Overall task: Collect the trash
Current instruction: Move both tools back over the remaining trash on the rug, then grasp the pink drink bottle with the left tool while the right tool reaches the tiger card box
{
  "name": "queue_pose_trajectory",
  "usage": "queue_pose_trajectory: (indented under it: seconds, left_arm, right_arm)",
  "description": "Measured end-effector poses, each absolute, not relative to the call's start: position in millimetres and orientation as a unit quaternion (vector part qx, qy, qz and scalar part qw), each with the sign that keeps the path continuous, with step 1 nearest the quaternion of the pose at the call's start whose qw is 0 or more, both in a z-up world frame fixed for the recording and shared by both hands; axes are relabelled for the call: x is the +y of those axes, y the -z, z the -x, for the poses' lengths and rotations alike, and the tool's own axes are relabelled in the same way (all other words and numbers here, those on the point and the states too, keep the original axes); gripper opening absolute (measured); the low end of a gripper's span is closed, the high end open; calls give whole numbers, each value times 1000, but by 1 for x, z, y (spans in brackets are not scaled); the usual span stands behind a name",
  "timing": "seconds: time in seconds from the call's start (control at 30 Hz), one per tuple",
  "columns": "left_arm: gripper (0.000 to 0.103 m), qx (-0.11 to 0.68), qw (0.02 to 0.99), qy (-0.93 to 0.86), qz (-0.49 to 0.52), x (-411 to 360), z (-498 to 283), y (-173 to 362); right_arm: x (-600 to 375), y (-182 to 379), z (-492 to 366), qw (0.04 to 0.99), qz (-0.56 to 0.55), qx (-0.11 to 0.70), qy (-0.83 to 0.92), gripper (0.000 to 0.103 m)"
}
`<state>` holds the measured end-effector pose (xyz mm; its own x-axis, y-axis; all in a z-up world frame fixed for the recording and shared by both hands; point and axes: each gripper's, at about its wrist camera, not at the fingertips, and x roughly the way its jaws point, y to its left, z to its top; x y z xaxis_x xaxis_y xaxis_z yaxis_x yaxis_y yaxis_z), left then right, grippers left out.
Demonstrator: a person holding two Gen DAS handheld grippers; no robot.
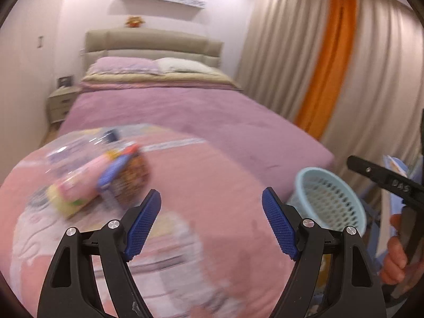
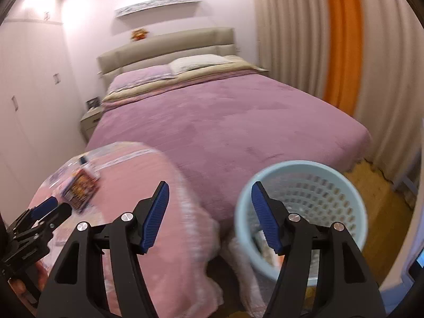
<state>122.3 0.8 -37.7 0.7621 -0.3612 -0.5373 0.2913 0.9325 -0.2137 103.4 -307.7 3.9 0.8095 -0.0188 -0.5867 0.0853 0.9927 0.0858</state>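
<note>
A blurred pile of trash lies on a round table with a pink cloth: a clear plastic bottle, a pink packet and a dark patterned snack wrapper. My left gripper is open and empty, just right of the pile. The wrapper also shows in the right wrist view, with the left gripper beside it. My right gripper is open and empty, above the gap between the table and a light blue mesh basket. The basket also shows in the left wrist view.
A bed with a purple cover fills the space behind the table. Beige and orange curtains hang at the right. A nightstand stands left of the bed. Wooden floor shows around the basket.
</note>
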Motion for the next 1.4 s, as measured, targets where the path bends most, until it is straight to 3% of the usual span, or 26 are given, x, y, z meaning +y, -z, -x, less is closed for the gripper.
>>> queue_pose_trajectory:
  seconds: [0.43, 0.73, 1.03, 1.4]
  left_arm:
    - [76, 361, 927, 74, 75, 86, -113, 92]
    - [73, 342, 935, 42, 86, 144, -112, 74]
    - [71, 342, 934, 67, 72, 165, -180, 50]
    - [53, 433, 888, 155, 24, 138, -225, 73]
  right_arm:
    - [-171, 42, -127, 948, -1, 309, -80, 61]
    - [-131, 75, -149, 932, 0, 343, -118, 60]
    - [-119, 82, -153, 925, 18, 359, -121, 60]
    - [-128, 83, -158, 922, -2, 365, -126, 61]
